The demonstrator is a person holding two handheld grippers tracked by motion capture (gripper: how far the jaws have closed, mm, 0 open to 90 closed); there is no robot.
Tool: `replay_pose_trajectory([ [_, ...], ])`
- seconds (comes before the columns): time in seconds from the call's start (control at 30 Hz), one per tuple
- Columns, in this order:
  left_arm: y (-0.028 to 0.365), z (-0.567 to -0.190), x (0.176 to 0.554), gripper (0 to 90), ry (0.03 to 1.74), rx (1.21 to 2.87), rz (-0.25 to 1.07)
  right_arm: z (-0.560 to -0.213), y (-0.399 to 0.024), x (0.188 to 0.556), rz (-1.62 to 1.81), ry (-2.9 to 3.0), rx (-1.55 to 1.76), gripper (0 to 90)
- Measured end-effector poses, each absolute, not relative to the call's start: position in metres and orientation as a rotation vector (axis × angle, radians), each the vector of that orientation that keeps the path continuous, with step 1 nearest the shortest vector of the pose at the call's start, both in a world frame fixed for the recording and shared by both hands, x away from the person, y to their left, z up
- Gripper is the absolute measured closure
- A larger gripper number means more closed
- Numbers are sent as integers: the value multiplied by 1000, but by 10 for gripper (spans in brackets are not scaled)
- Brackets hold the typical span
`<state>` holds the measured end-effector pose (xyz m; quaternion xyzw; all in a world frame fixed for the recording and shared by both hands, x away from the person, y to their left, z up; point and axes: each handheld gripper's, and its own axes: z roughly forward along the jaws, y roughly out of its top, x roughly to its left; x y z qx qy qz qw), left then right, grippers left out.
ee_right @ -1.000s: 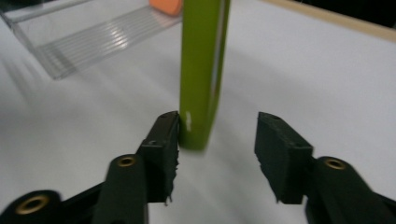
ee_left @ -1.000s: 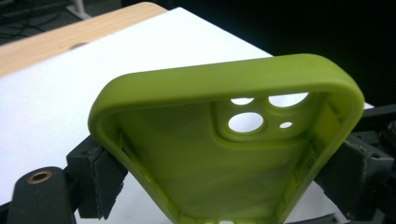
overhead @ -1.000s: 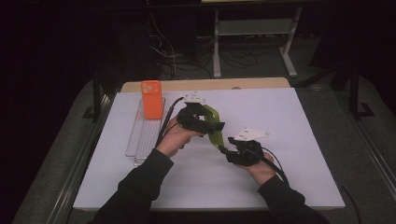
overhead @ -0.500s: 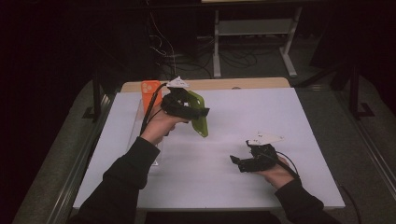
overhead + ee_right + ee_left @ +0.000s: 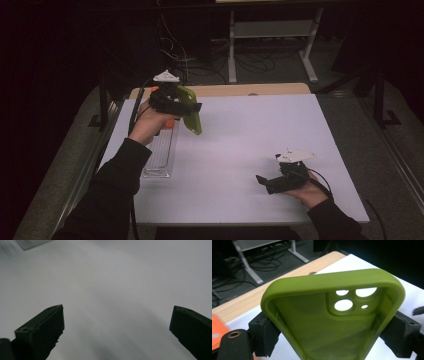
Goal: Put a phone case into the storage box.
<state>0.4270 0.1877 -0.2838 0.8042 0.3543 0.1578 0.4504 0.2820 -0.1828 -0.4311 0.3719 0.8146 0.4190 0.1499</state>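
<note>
Overhead shot first: left gripper (image 5: 186, 111) has the green phone case (image 5: 190, 115) clamped and lifted off the white table (image 5: 250, 130), up at the far left, just beside the orange block (image 5: 170, 122) and above the far end of the clear tray (image 5: 161, 152); right gripper (image 5: 267, 183) sits low near the front right, well apart from everything, nothing between its jaws.

Left gripper view: case (image 5: 332, 315) is pinched across its width, open side facing the camera, camera cutouts at the top; both pads press on its side walls.

Right gripper view: jaws have just been opening, now spread wide over bare table (image 5: 112, 277), tray corner (image 5: 32, 243) at the top edge.

My read: it's the carry step, one-handed now; next move probably calls for setting the case down by the tray, and the orange block sits close enough to bump.
</note>
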Motion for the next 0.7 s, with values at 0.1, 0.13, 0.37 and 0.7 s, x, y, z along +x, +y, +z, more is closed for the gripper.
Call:
replay_pose_trajectory([
  [0.1,200,-279,429,136,899,1973,417,-434,-186,280,1201,2357,1071,0],
  [0.13,204,-278,430,136,899,1977,428,-434,-187,279,1196,2360,1069,0],
  [0.37,230,-269,437,136,964,1964,507,-436,-190,280,1180,2365,1078,0],
  [0.7,254,-271,452,136,1075,1962,610,-437,-189,280,1181,2367,1071,0],
])
